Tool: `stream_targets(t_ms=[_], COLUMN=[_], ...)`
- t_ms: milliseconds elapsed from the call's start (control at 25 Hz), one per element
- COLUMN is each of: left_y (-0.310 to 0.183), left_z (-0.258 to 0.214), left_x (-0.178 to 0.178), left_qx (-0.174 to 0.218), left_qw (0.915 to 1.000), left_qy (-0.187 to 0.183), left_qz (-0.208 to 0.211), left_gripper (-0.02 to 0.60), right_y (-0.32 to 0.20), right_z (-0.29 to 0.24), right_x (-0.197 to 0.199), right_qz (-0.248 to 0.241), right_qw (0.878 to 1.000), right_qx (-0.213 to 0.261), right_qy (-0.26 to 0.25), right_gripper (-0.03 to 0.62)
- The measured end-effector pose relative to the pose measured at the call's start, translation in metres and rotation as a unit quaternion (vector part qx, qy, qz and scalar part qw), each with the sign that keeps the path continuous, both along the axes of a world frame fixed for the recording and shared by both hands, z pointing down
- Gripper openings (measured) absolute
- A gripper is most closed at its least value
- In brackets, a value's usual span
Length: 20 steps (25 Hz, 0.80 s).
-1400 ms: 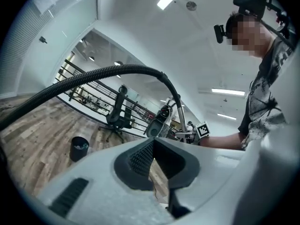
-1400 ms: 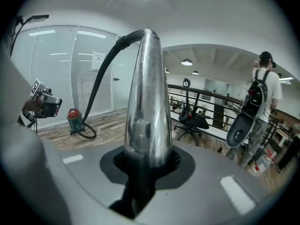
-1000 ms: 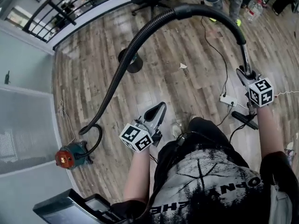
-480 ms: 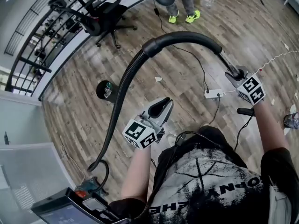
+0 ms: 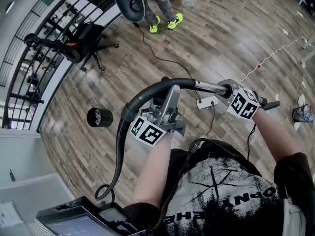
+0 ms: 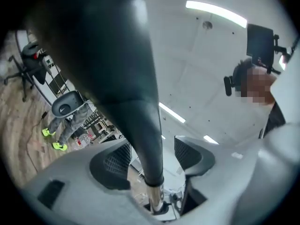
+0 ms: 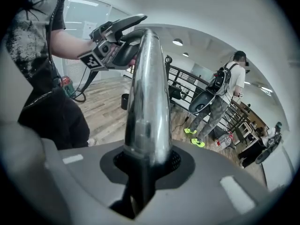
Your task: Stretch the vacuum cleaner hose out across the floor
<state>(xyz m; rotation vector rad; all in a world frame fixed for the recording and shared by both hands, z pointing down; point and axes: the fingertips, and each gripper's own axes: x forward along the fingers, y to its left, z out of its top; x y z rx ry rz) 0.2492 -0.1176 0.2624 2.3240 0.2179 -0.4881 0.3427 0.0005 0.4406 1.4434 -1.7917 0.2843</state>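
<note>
The black ribbed vacuum hose (image 5: 129, 109) rises from the floor at lower left, arches over, and joins a chrome tube (image 5: 210, 87). My right gripper (image 5: 225, 89) is shut on that chrome tube (image 7: 147, 102), which runs out from between its jaws toward my left hand. My left gripper (image 5: 170, 96) reaches up at the hose's smooth black cuff. Its jaws are opening, and the cuff (image 6: 122, 78) passes between the pads (image 6: 111, 163) with a gap on each side. The vacuum's body is out of view.
A black round canister (image 5: 99, 117) stands on the wood floor at left. An office chair (image 5: 81, 39) and a railing (image 5: 27, 77) lie beyond it. A person in neon shoes (image 5: 165, 22) stands at the top. A white power strip (image 5: 206, 103) with cables lies near my feet.
My left gripper has risen from waist height to the hose cuff and its jaws have spread around it. The right gripper has carried the tube lower and nearer my body, flattening the arch.
</note>
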Motion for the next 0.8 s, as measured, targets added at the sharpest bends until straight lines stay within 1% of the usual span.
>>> stream_targets(t_ms=[80, 120, 200, 240, 360, 480, 600, 640, 800], left_y=[0.0, -0.003, -0.014, -0.02, -0.031, -0.045, -0.066, -0.076, -0.116], left_z=[0.0, 0.001, 0.008, 0.013, 0.032, 0.058, 0.065, 0.067, 0.082], left_x=[0.017, 0.023, 0.031, 0.034, 0.046, 0.068, 0.091, 0.098, 0.129], left_qx=[-0.036, -0.052, -0.08, -0.089, -0.102, -0.119, -0.137, -0.146, -0.18], left_qw=[0.9992, 0.9984, 0.9965, 0.9957, 0.9946, 0.9926, 0.9902, 0.9888, 0.9809], left_qy=[0.015, 0.017, 0.019, 0.02, 0.014, 0.0, 0.005, -0.001, -0.042], left_qz=[-0.005, -0.009, -0.017, -0.018, -0.015, -0.024, -0.026, -0.031, -0.06], left_gripper=[0.281, 0.261, 0.142, 0.121, 0.12, 0.118, 0.118, 0.118, 0.117], right_y=[0.004, 0.004, 0.0, -0.003, -0.009, -0.017, -0.033, -0.041, -0.072], right_z=[0.004, 0.007, 0.013, 0.018, 0.035, 0.052, 0.059, 0.059, 0.059], right_x=[0.006, 0.007, 0.008, 0.008, 0.017, 0.04, 0.062, 0.069, 0.1], right_qz=[-0.008, -0.011, -0.013, -0.012, -0.007, -0.01, -0.018, -0.02, -0.029], right_qw=[1.0, 1.0, 1.0, 1.0, 0.999, 0.998, 0.997, 0.996, 0.994], right_qx=[-0.006, -0.01, -0.019, -0.023, -0.039, -0.055, -0.076, -0.084, -0.104], right_qy=[0.003, 0.001, -0.005, -0.007, -0.008, -0.009, -0.012, -0.015, -0.023], right_gripper=[0.083, 0.083, 0.083, 0.083, 0.083, 0.083, 0.083, 0.083, 0.083])
